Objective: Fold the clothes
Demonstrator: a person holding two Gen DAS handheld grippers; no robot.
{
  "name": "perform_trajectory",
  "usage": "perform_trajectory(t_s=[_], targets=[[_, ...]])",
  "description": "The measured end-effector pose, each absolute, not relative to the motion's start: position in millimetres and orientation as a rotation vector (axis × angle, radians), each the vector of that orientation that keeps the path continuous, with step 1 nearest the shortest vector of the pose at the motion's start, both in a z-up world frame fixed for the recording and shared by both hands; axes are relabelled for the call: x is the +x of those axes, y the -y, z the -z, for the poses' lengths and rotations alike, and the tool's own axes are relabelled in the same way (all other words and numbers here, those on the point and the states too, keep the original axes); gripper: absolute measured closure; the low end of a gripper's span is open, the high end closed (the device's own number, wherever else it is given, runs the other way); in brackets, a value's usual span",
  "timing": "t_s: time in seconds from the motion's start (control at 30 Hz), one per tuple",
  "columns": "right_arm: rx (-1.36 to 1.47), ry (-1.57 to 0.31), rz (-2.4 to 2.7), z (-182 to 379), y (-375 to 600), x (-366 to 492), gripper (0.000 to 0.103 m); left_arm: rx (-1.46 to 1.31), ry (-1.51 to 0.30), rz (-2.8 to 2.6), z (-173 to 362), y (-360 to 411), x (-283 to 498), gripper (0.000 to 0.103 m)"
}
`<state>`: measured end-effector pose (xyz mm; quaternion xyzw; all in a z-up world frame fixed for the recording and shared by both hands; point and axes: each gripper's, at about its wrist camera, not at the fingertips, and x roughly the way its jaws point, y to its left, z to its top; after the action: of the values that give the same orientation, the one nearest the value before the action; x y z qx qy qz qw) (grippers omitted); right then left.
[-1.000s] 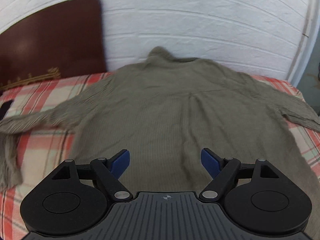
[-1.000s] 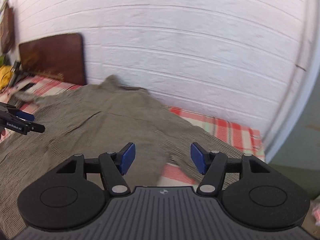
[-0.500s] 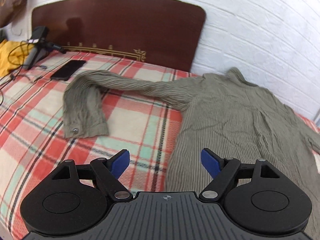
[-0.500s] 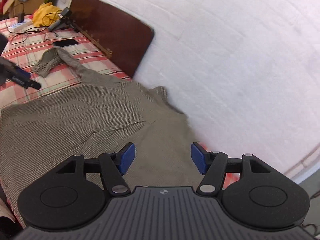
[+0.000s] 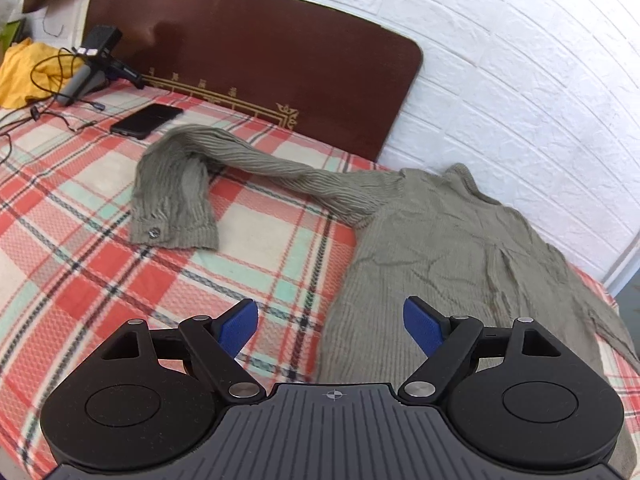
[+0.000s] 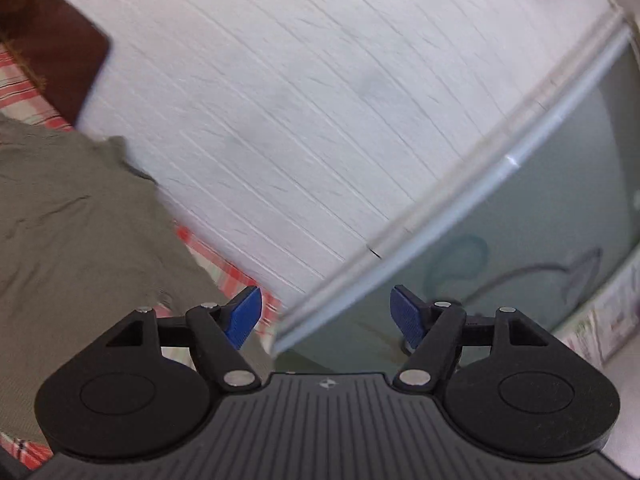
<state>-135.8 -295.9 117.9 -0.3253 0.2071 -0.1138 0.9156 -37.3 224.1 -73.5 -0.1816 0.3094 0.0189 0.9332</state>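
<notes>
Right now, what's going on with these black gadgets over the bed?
A person is holding a two-finger claw in each hand, getting ready to fold the olive-green ribbed knit sweater lying spread on the red-and-mint plaid bedspread. Nothing is gripped yet. The left claw is open above the sweater's side edge, facing the outstretched sleeve. The right claw is open too, pointing past the sweater's other side toward the white brick wall. A black smartphone lies near the sleeve.

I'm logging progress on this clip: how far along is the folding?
Barely begun. Done: the olive sweater lies spread on the plaid bedspread. In hand: nothing; the left gripper and the right gripper are open and empty. Left: the sleeve stretched toward the phone, and every fold.
</notes>
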Motion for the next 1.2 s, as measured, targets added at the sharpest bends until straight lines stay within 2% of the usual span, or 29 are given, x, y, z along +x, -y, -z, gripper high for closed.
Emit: perform_trajectory(t_s=[0.17,0.23,0.27,0.33,0.47,0.6,0.67,0.7,0.73,0.77,0.9,1.07,1.2], targets=[[-0.345,-0.486,0.421,-120.5,391.5,-196.8,0.028,-0.329,-0.650,0.005,76.1,-205.6,-30.1,0.014],[-0.191,-0.463,0.328,-132.4,397.5,-216.3,0.026,-0.291,-0.661,0.021,76.5,-196.6,-26.0,0.014],[-0.136,-0.440,0.267,-138.6,394.5,-222.2,0.021,-0.270,-0.663,0.022,77.8,-193.1,-24.1,0.014],[-0.129,-0.404,0.120,-148.3,365.0,-217.3,0.015,-0.226,-0.663,0.011,81.8,-187.5,-20.7,0.012],[-0.154,-0.400,-0.181,-145.3,279.6,-171.9,0.014,-0.184,-0.727,-0.022,99.4,-188.6,-8.5,0.012],[-0.042,-0.487,-0.489,-134.7,193.9,-122.1,0.014,-0.245,-0.786,-0.036,115.6,-201.6,-0.6,0.014],[-0.022,-0.515,-0.614,-129.9,147.5,-98.3,0.014,-0.259,-0.803,-0.041,121.1,-206.2,0.7,0.023],[-0.018,-0.519,-0.643,-128.3,127.1,-83.4,0.014,-0.235,-0.798,-0.035,120.6,-205.6,-0.8,0.032],[-0.013,-0.521,-0.666,-126.9,107.0,-68.2,0.014,-0.203,-0.799,-0.027,119.7,-204.5,-2.3,0.072],[-0.014,-0.530,-0.700,-123.9,87.7,-53.8,0.014,-0.196,-0.802,-0.015,118.9,-205.3,-3.8,0.103],[-0.002,-0.613,-0.790,-97.9,-0.3,10.8,0.016,-0.239,-0.771,0.016,111.1,-214.2,-18.9,0.103],[-0.123,-0.706,-0.822,-27.2,-96.9,80.7,0.019,-0.230,-0.724,0.052,99.7,-215.2,-35.8,0.103],[-0.434,-0.654,-0.798,55.6,-156.0,105.5,0.032,-0.209,-0.719,0.080,98.4,-212.1,-38.4,0.103]])
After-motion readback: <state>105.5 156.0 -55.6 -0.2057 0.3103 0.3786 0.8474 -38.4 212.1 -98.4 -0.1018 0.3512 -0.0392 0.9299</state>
